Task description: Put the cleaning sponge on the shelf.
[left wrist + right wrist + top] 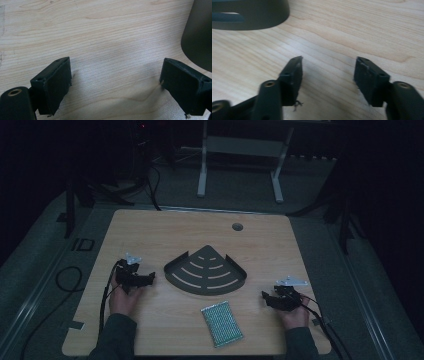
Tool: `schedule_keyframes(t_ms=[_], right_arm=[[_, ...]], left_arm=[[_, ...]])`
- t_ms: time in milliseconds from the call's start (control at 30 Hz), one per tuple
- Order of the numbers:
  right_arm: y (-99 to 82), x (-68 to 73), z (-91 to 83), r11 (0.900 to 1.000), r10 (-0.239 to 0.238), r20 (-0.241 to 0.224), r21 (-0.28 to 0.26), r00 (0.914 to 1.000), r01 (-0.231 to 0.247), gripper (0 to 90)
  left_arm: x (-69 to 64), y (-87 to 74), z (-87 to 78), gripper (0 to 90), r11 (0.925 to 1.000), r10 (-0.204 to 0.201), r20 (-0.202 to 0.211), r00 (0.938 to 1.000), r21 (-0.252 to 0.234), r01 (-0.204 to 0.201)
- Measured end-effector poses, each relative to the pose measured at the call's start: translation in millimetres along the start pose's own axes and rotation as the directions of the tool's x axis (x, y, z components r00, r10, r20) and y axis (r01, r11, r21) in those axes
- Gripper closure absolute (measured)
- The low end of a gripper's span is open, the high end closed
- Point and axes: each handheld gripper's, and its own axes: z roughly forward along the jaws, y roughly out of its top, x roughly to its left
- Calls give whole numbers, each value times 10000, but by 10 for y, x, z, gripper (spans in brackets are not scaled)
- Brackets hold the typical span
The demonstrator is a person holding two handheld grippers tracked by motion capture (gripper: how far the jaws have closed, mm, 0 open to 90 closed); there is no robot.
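Note:
A dark fan-shaped corner shelf (206, 272) with curved slots lies in the middle of the wooden table (150, 230). In front of it lies a green scouring sponge (222, 323). My left gripper (150, 279) rests on the table just left of the shelf, open, with bare wood between its jaws (115, 82). The shelf's rim (198, 35) shows at the right edge of the left gripper view. My right gripper (265, 297) sits right of the sponge, open and empty (328, 72). A corner of the shelf (249, 15) shows at the top left of the right gripper view.
A round cable hole (237, 226) sits near the table's far edge. Cables (320, 320) trail from both grippers off the near edge. A white frame (240, 160) stands on the floor beyond the table.

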Motion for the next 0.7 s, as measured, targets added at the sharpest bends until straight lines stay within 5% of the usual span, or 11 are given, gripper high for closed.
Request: schedule_keyframes(t_ms=[433, 700], right_arm=[[77, 212, -280, 9948, -744, -792, 636, 9941, 796, 710], [163, 523, -420, 9760, -1941, -1318, 739, 9721, 2049, 898]], left_arm=[[-1, 0, 0, 109, 10000, -6, -7, 10000, -3, 6], [-2, 0, 0, 109, 10000, -9, -12, 10000, -4, 9]])
